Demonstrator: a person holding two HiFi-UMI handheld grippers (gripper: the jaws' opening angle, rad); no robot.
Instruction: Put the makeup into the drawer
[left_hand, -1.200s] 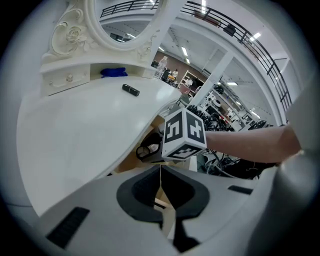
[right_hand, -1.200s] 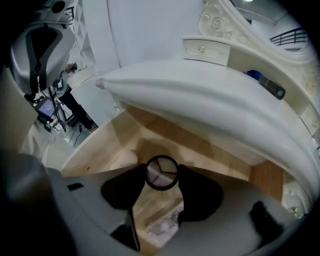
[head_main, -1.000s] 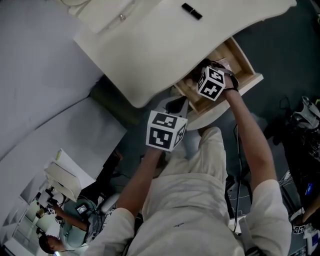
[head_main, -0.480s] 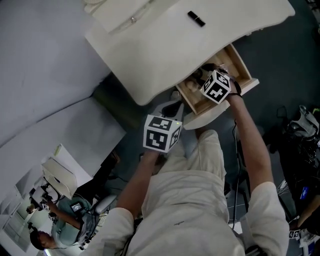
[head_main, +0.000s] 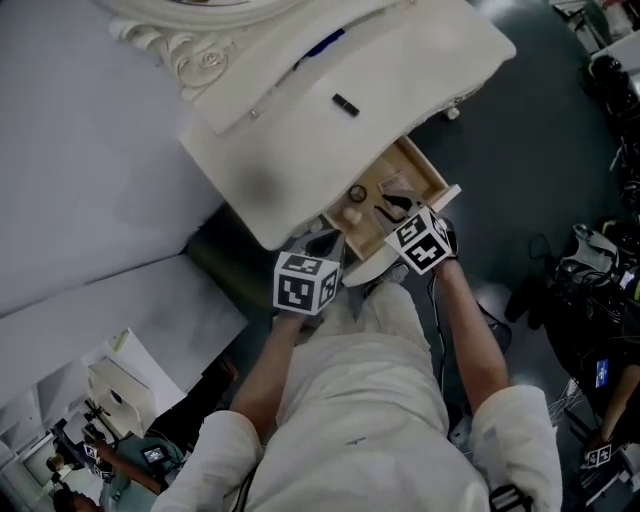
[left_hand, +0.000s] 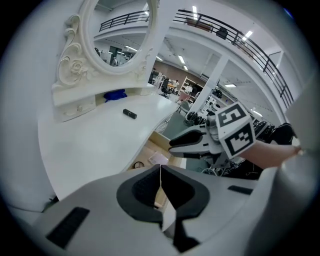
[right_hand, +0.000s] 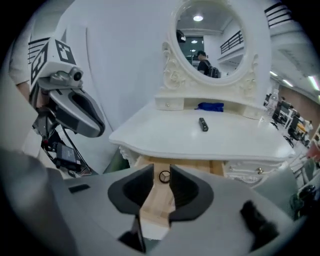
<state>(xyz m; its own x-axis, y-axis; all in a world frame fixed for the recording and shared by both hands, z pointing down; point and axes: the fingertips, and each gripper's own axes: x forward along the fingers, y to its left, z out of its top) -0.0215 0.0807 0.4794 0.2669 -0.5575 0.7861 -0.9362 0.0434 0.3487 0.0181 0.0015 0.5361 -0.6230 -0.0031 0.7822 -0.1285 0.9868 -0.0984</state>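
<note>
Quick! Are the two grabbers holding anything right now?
Left gripper: jaws shut, empty.
Right gripper: jaws partly open, just been closing, nothing between them.

Left tongs (left_hand: 160, 169) shut; right tongs (right_hand: 161, 174) just closing, empty.

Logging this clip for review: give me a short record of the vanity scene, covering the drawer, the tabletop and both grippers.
drawer: open wooden drawer under white dressing table, small items inside
tabletop: small black stick-shaped item
shelf: blue item below oval mirror
left gripper: shut, empty
right gripper: jaws apart, have just been closing, nothing between them
</note>
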